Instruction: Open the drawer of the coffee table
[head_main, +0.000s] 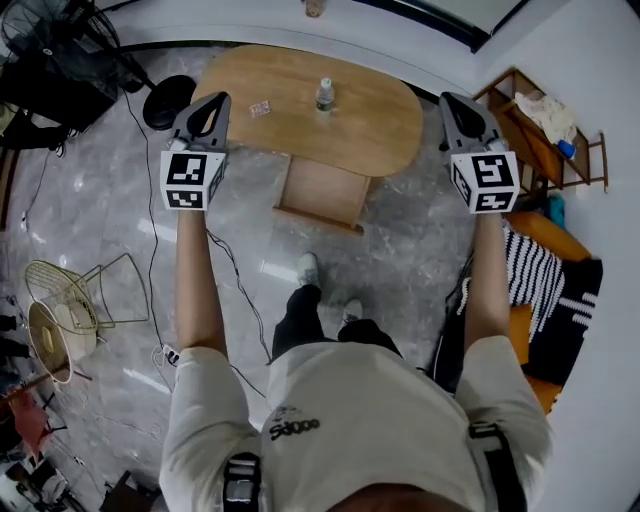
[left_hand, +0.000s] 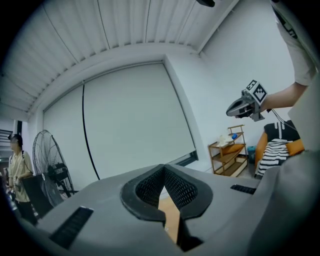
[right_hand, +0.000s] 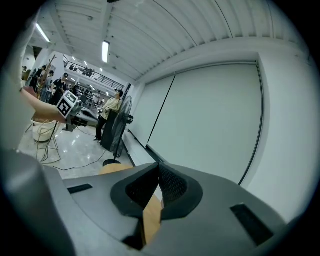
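Note:
The oval wooden coffee table (head_main: 370, 125) stands on the grey floor ahead of the person. Its drawer (head_main: 322, 192) juts out of the near side, pulled open. A small bottle (head_main: 324, 95) stands on the tabletop, beside a small packet (head_main: 261, 108). Both grippers are held high, well above the table and apart from it. My left gripper (head_main: 215, 102) is shut, and its mesh pads (left_hand: 175, 187) meet with nothing between them. My right gripper (head_main: 450, 100) is also shut and empty, its pads (right_hand: 167, 182) closed together. Each gripper shows in the other's view: the right gripper (left_hand: 235, 109) and the left gripper (right_hand: 80, 117).
A black standing fan (head_main: 60, 60) is at the far left, with a wire basket (head_main: 85, 290) and a cable on the floor below it. At the right stand a wooden shelf (head_main: 540, 130) and an orange sofa with a striped cloth (head_main: 545, 280). People stand in the background of the gripper views.

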